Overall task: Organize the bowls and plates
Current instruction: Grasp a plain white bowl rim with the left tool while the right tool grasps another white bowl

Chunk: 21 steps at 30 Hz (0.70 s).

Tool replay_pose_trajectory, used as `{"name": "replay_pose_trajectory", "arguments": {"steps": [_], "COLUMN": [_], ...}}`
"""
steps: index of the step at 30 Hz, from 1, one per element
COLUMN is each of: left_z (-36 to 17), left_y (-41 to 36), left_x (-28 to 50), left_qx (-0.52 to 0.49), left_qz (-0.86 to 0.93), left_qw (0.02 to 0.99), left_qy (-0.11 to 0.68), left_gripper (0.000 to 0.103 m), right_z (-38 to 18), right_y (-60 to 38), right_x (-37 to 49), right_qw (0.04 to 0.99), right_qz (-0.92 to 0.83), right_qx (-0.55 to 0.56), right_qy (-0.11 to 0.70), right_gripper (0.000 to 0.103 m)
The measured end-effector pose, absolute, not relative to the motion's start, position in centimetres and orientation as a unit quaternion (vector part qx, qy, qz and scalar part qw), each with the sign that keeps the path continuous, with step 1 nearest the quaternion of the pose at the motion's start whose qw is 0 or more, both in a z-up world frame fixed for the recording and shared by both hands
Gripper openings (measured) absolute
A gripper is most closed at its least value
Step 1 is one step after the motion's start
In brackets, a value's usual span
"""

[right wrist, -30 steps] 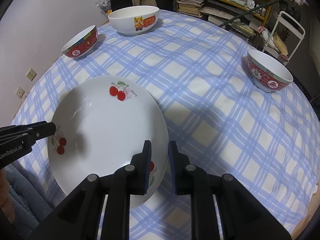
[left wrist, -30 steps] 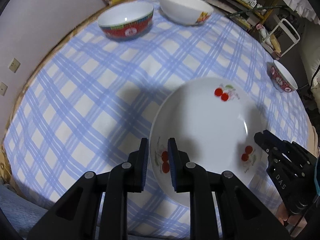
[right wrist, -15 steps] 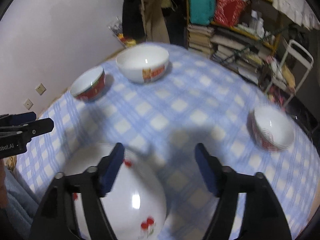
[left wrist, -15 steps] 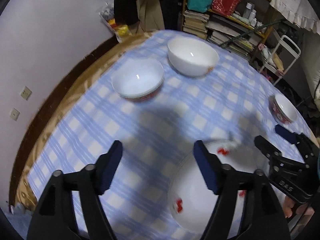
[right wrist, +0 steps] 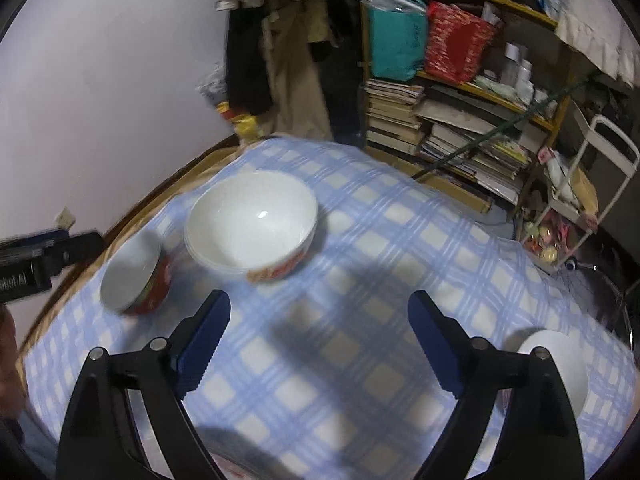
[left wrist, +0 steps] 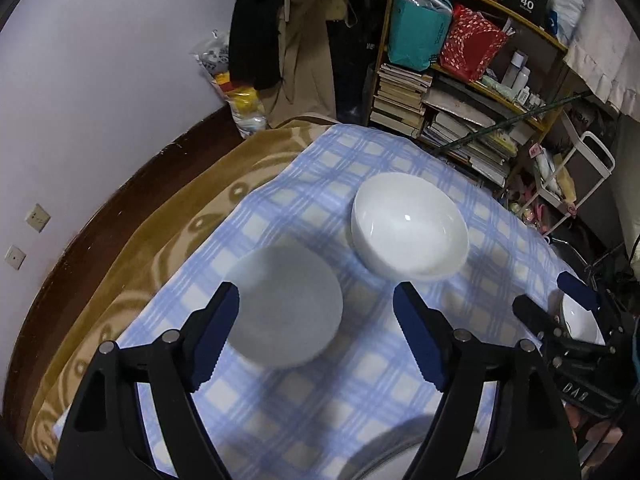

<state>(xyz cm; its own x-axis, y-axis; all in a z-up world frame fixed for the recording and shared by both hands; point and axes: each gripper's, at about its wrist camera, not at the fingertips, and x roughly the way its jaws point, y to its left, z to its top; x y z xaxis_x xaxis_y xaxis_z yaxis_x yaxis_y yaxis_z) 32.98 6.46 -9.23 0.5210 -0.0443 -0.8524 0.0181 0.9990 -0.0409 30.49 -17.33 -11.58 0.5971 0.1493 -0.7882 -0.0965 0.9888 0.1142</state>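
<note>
On the blue-and-white checked tablecloth [left wrist: 304, 408] three bowls and one plate can be counted across the two wrist views. Both grippers hang above the cloth with nothing between their blue pads.

The left gripper [left wrist: 316, 336] stands wide; its jaws have just been opening, and they are empty. Seen past its fingers, a small bowl [left wrist: 286, 306] lies shaded between the two fingertips and close to the left one, resting on the cloth below and not touched. A large white bowl [left wrist: 408, 232] sits beyond the right fingertip, just beside the small one. At the bottom edge of this view, between the gripper's arms, a pale curved rim of the plate [left wrist: 384, 454] shows, blurred.

The right gripper [right wrist: 320, 336] is also spread wide, its jaws having just been opening, with only bare cloth between them. From its camera the large white bowl with an orange-red band near its foot lies ahead and left of the left fingertip, and the small bowl, red outside and white inside, sits further left, looking tilted in the blur. Another small bowl [right wrist: 560, 364] shows at the lower right, partly hidden behind the right finger. In the left wrist view it appears behind the right gripper's fingertips.

A cluttered bookshelf [left wrist: 460, 92] stands behind the table.
</note>
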Motion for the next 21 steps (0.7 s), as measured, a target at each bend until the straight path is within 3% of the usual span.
{"name": "replay_pose_trajectory", "arguments": {"steps": [7,15,19,20,21], "left_z": [-11.2,-13.2,-14.2,-14.5,-14.9], "left_y": [6.1,5.8,5.6,5.7,5.7], "left_x": [37.5,41.3,42.8,43.1,43.4], "left_qx": [-0.007,-0.017,-0.026,-0.031,-0.04], "left_qz": [-0.028,-0.028,-0.032,-0.033,-0.034], "left_qw": [0.859,0.845,0.837,0.835,0.831], "left_qy": [0.511,0.533,0.545,0.548,0.553], "left_gripper": [0.079,0.079,0.078,0.076,0.068], "right_z": [-13.4,-15.1,-16.1,-16.4,-16.7], "right_y": [-19.4,-19.6,-19.6,-19.4,-19.3], "right_x": [34.9,38.1,39.4,39.7,39.9], "right_qw": [0.873,0.849,0.835,0.831,0.827], "right_qz": [0.054,0.059,0.064,0.066,0.069], "right_qx": [0.126,0.157,0.175,0.178,0.179], "right_qy": [0.468,0.502,0.518,0.523,0.528], "right_gripper": [0.094,0.074,0.07,0.067,0.065]}}
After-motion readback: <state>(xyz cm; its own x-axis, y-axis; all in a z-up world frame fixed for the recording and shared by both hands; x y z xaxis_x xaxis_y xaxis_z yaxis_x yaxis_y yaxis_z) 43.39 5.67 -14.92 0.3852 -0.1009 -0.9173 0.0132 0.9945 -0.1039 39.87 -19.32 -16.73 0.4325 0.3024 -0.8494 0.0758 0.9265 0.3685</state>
